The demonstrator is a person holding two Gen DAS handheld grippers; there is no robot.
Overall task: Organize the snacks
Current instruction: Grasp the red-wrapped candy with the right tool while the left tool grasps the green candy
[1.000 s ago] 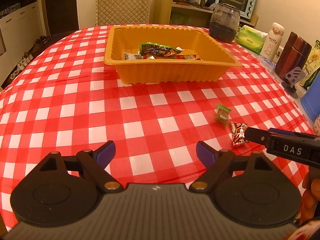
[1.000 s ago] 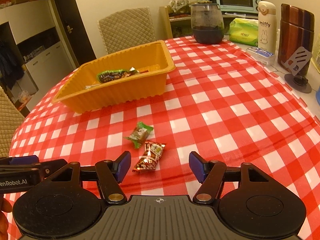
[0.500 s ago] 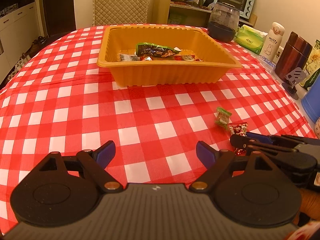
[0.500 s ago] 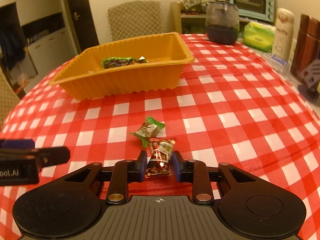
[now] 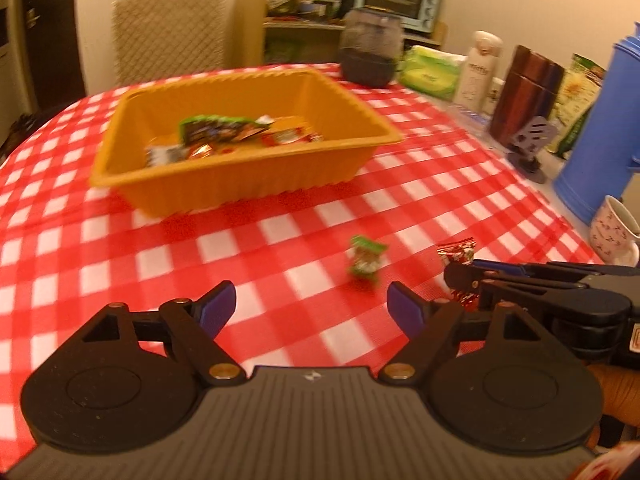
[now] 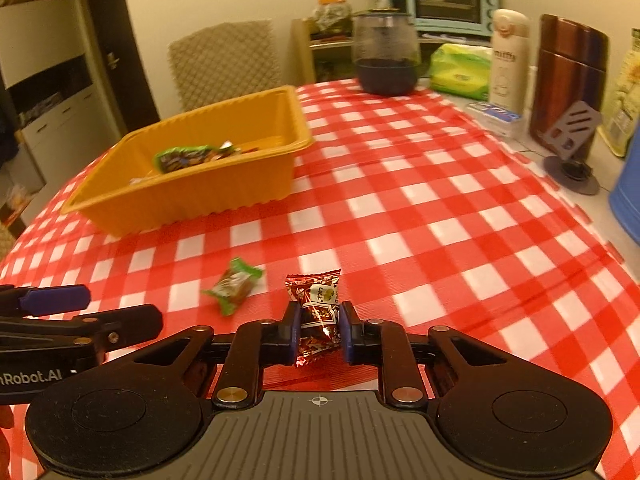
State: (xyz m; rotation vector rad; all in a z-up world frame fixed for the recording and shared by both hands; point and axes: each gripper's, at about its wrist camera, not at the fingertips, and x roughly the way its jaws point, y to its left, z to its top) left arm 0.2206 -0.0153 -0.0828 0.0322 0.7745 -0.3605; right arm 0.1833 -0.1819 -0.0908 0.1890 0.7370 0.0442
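Now the right gripper (image 6: 319,326) has lifted the red candy (image 6: 317,312) off the tablecloth (image 6: 420,216), pinched tight. Left gripper (image 5: 307,311) gapes wide near the green candy (image 5: 365,261). Slippery wrapper could slide out before the orange tray (image 5: 240,176).

Red candy (image 6: 318,312) upright, tool-clamped (image 6: 319,330)

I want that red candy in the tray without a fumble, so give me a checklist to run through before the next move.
1. Right tongs shut on the red candy: ok, pads press both sides.
2. Candy clear of the tablecloth: cannot tell.
3. Orange tray has room: ok, a few wrappers on its floor, much of it bare.
4. Path to the tray: ok, only the green candy lies to the left, apart from the red one.
5. Left tongs out of the way: ok, open, holding nothing, to the left.
6. Grip depth: not ok, only the candy's middle is pinched, and both ends stick out.
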